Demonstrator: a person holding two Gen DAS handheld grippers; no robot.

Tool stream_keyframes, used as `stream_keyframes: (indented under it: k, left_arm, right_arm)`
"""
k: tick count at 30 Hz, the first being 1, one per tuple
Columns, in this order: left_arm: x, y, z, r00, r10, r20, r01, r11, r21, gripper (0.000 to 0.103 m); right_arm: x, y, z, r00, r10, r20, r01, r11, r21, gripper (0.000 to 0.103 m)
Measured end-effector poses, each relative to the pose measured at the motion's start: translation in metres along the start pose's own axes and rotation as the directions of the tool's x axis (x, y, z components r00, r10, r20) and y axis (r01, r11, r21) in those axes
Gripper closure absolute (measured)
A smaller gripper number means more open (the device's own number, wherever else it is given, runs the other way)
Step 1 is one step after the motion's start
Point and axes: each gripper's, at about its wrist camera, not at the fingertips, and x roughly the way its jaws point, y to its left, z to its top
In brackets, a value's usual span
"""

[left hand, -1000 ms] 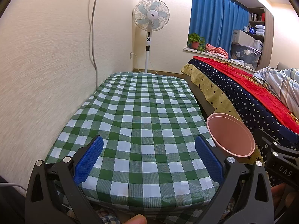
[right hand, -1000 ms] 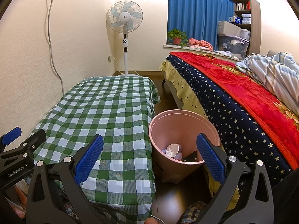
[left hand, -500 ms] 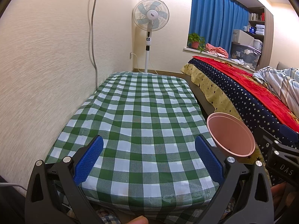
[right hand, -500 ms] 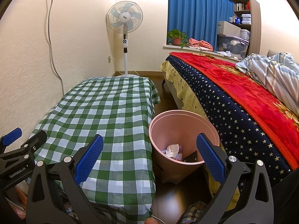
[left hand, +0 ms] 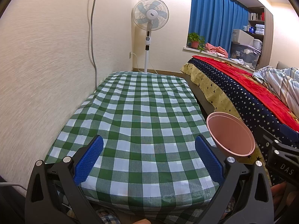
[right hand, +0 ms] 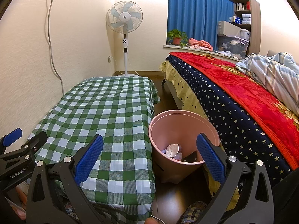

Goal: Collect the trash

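Observation:
A pink trash bin (right hand: 184, 123) stands on the floor between the checked table and the bed; it also shows in the left wrist view (left hand: 230, 132). Crumpled white paper (right hand: 172, 150) and a dark item lie inside it. My left gripper (left hand: 148, 160) is open and empty, held over the near end of the green-and-white checked table (left hand: 142, 112). My right gripper (right hand: 149, 158) is open and empty, held above the table's right edge and the bin. No loose trash shows on the tablecloth.
A wall runs along the left of the table, with a cable hanging down it. A standing fan (left hand: 149, 28) is at the far end. A bed (right hand: 233, 97) with star-print and red covers lies to the right. The windowsill holds a plant and clothes.

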Motion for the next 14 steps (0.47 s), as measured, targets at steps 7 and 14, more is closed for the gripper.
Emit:
stream_keyframes:
  k: [7,14]
  left_arm:
    - [-0.0009,-0.0023,0.0007,1.0,-0.001,0.007,0.001,1.0,0.002,0.008]
    - [0.0041,-0.0001,0.0014,1.0,0.004,-0.003,-0.004,1.0,0.0,0.008]
  right_arm:
    - [0.0002,-0.0001,0.0,1.0,0.001,-0.001,-0.001,1.0,0.001,0.005]
    - [0.0007,-0.0028,-0.0017,1.0,-0.001,-0.006,0.001,1.0,0.001,0.005]
